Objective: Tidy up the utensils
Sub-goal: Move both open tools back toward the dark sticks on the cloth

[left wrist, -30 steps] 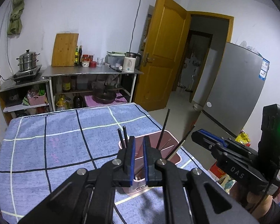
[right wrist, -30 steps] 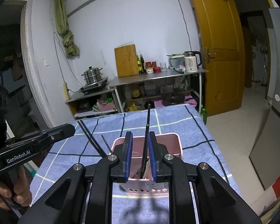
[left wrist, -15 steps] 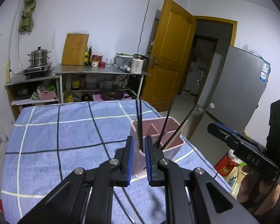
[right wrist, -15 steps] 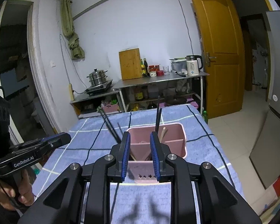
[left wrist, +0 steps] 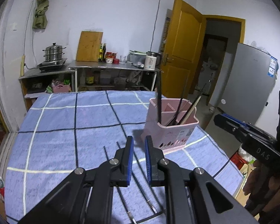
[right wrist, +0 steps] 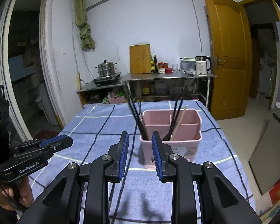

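Note:
A pink divided utensil holder (left wrist: 169, 128) (right wrist: 171, 141) stands on the blue checked cloth. Several black chopsticks (left wrist: 159, 102) (right wrist: 135, 113) and a pale wooden one (left wrist: 191, 110) (right wrist: 179, 123) stand in it. More black chopsticks (left wrist: 121, 169) lie flat on the cloth under my left gripper. My left gripper (left wrist: 139, 143) is open and empty, a little short of the holder. My right gripper (right wrist: 140, 140) is open and empty, just in front of the holder. Each gripper shows in the other's view, the right one (left wrist: 252, 141) and the left one (right wrist: 37, 153).
The table's cloth (left wrist: 65, 123) reaches to a far edge, with a metal shelf unit (right wrist: 168, 78) of kitchen things behind it. A yellow door (right wrist: 229, 56) and a grey fridge (left wrist: 248, 84) stand to the right. The table's right edge drops to the floor.
Both grippers have let go of their chopsticks, which now stand in the holder. Both have opened and pulled back and down from it.

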Motion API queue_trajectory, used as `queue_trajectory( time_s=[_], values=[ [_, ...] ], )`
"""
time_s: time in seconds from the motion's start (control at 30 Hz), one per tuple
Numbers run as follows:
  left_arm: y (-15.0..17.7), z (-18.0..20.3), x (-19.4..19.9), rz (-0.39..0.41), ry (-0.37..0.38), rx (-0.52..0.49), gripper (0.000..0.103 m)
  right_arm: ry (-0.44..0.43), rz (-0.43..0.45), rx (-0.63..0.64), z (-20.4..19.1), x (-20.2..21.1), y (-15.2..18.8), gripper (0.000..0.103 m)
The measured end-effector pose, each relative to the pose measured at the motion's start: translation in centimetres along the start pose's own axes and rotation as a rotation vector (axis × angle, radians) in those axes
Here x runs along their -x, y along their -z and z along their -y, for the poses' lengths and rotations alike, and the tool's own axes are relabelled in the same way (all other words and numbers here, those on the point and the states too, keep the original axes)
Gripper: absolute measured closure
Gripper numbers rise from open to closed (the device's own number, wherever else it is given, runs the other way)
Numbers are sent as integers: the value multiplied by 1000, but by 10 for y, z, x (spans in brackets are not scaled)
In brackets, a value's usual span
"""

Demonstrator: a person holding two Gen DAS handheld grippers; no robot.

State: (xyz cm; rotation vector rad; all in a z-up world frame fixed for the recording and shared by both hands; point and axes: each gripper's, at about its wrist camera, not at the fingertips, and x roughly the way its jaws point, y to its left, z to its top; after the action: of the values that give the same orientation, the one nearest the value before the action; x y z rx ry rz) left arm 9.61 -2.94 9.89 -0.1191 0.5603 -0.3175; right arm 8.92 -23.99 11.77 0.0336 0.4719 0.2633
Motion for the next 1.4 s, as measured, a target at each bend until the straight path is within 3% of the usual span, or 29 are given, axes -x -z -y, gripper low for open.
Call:
queue_trajectory(
  time_s=[0.57,1.4],
  values=[
    [41,-28,-18,-70,-67,47,90,-69,-115,31,-22,-41,35,77],
    [70,-61,-144,-295,-84,152,90,-103,-270,-6,-16,-114,70,77]
  ],
)
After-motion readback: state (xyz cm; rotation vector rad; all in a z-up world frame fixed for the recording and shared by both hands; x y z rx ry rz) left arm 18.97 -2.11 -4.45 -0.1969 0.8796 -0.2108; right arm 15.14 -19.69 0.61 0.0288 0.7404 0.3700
